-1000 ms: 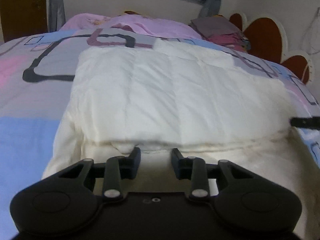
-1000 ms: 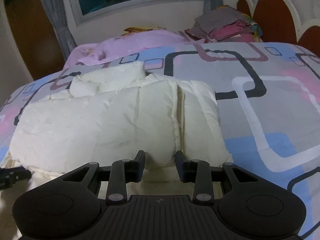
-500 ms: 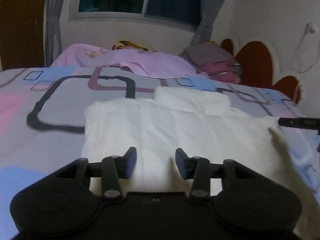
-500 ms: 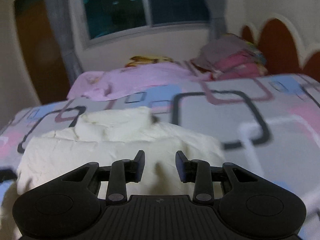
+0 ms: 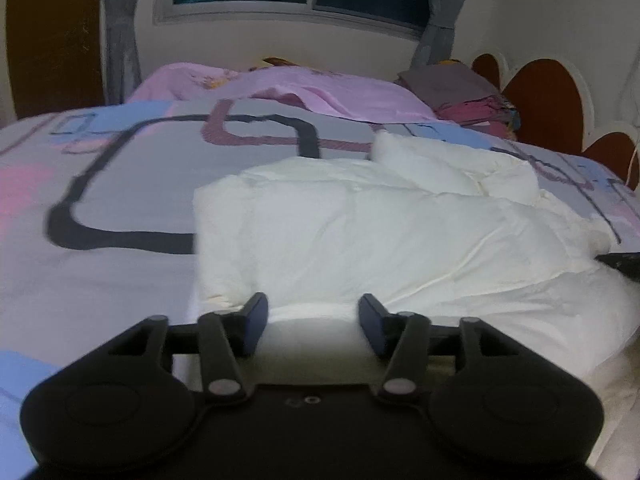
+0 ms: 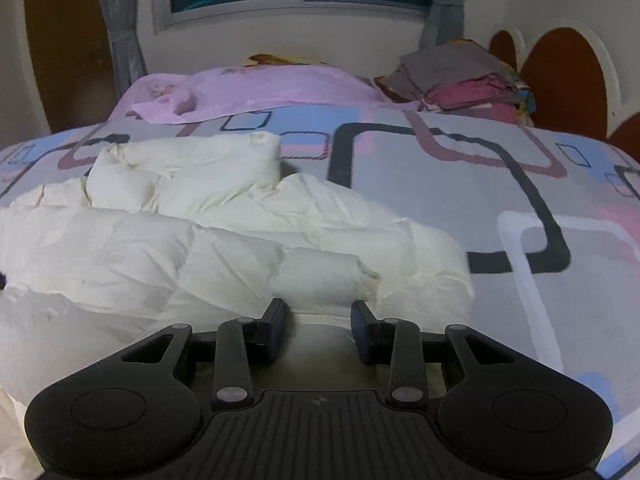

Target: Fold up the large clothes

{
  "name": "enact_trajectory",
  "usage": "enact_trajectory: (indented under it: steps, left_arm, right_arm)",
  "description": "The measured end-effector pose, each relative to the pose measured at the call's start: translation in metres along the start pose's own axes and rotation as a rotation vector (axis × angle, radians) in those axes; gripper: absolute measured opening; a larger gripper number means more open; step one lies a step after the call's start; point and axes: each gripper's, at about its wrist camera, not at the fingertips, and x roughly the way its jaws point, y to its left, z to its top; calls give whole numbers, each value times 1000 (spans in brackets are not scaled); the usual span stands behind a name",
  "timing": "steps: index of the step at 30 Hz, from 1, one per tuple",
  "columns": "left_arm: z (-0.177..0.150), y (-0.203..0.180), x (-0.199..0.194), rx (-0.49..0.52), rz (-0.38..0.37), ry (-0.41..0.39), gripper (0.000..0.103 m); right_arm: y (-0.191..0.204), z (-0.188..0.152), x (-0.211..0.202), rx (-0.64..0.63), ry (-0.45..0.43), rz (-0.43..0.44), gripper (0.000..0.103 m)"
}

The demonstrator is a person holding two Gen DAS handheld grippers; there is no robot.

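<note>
**Second fold under way on the white jacket**

Since half a second ago both claws have dropped lower and closer to the bed, and the puffy white jacket (image 5: 400,240) has bunched up in front of them, its near edge rolled over.

My left claw (image 5: 314,316) has its fingers spread apart with a thick fold of the jacket lying between them; whether the pads press it I cannot tell. My right claw (image 6: 320,322) is parted too, with a padded lump of the jacket just ahead of its tips and nothing pinched. The jacket lies across the patterned bedspread (image 6: 520,184), one folded sleeve or collar part (image 6: 188,168) sticking up at its far side.

I judge I am between folds: the lower half is doubled over, and the next move calls for flattening this bulge or taking the near edge with both claws evenly, because the padding springs back.

No containers show here. A stack of folded clothes (image 6: 460,80) sits at the headboard (image 6: 568,80), beside a pink blanket (image 5: 320,92).
</note>
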Motion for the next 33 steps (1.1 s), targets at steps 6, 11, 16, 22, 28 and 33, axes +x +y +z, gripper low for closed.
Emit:
enact_trajectory:
  steps: [6, 11, 16, 22, 28, 33]
  left_arm:
    - [-19, -14, -64, 49, -13, -102, 60]
    - [-39, -23, -47, 67, 12, -9, 68]
    - [-42, -10, -53, 78, 2, 15, 71]
    - [-67, 21, -91, 35, 29, 14, 93]
    - [-106, 31, -137, 12, 102, 21, 95]
    - [-132, 12, -172, 1, 148, 8, 94]
  right_arm:
    - [6, -24, -74, 32, -97, 47, 54]
    - [15, -51, -55, 55, 12, 5, 54]
    - [10, -47, -83, 121, -32, -20, 54]
    - [-35, -78, -138, 271, -27, 6, 54]
    - [-75, -124, -184, 340, -10, -9, 91]
    - [-92, -155, -213, 362, -15, 35, 91]
